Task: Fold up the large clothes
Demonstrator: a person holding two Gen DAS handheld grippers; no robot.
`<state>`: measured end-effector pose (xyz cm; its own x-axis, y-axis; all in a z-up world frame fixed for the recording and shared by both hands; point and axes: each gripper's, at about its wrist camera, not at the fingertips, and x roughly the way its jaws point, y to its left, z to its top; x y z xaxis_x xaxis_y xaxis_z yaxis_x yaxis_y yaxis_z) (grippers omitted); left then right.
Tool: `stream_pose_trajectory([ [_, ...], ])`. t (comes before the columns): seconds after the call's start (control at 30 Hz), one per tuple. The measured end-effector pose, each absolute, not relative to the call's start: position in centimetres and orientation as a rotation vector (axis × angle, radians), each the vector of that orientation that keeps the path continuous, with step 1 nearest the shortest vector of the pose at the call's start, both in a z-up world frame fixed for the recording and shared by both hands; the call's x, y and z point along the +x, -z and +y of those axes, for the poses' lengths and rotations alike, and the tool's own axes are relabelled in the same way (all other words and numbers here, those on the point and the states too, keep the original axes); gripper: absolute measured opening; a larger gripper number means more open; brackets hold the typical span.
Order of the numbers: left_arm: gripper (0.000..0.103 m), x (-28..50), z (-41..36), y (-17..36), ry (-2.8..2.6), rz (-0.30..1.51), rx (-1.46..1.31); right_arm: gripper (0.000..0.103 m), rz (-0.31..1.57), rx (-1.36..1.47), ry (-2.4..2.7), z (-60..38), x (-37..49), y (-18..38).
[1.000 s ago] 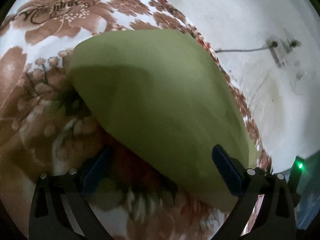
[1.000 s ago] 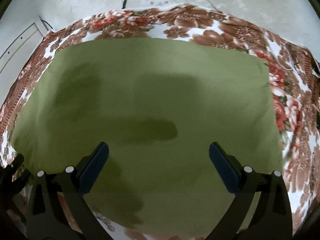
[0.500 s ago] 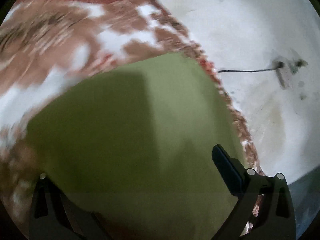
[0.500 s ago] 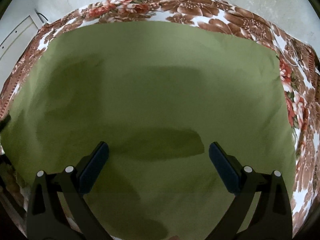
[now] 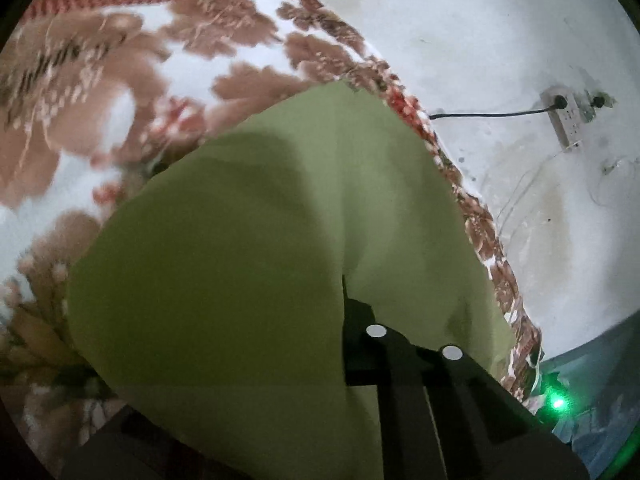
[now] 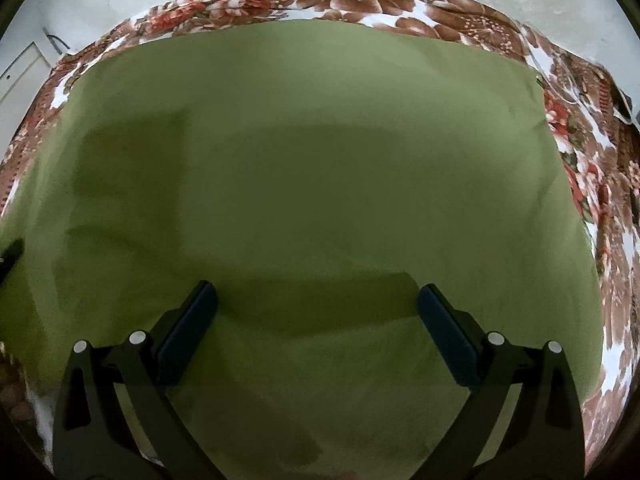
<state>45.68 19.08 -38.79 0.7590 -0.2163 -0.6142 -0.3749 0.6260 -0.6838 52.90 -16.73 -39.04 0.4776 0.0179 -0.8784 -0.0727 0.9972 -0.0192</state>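
A large olive-green cloth (image 6: 320, 168) lies spread flat on a floral blanket (image 6: 400, 4). My right gripper (image 6: 318, 320) is open just above the cloth's near part, with both blue pads over the fabric and nothing between them. In the left wrist view my left gripper (image 5: 344, 320) is shut on an edge of the green cloth (image 5: 240, 260). The cloth drapes over its left finger and hides it. Only the right finger (image 5: 376, 344) shows, pressed against the fabric, which rises in a fold from the blanket.
The brown, red and white floral blanket (image 5: 120, 100) covers the surface under the cloth. Beyond its edge is a pale concrete floor (image 5: 520, 40) with a white power strip (image 5: 566, 118) and a black cable. A green light (image 5: 558, 402) glows at lower right.
My left gripper went from open beside the cloth to shut on its edge, and the fabric now drapes over it. My right gripper moved lower and closer over the cloth and stayed open.
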Motion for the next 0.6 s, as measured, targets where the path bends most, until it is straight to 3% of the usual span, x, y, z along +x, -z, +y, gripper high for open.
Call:
stream_pose_trajectory([
  [0.37,0.005,50.2,5.7,21.9,-0.015,0.661,-0.345,0.098,1.145,-0.207,-0.007,-15.3,53.9,39.4],
  [0.47,0.005,51.2,-0.2,18.7,0.016,0.643,-0.14,0.098,1.178,-0.088,-0.11,-18.0,53.6,36.6],
  [0.6,0.005,52.5,-8.9,16.7,0.084,0.643,0.076,0.098,1.058,0.003,-0.063,-25.8,51.6,31.4],
])
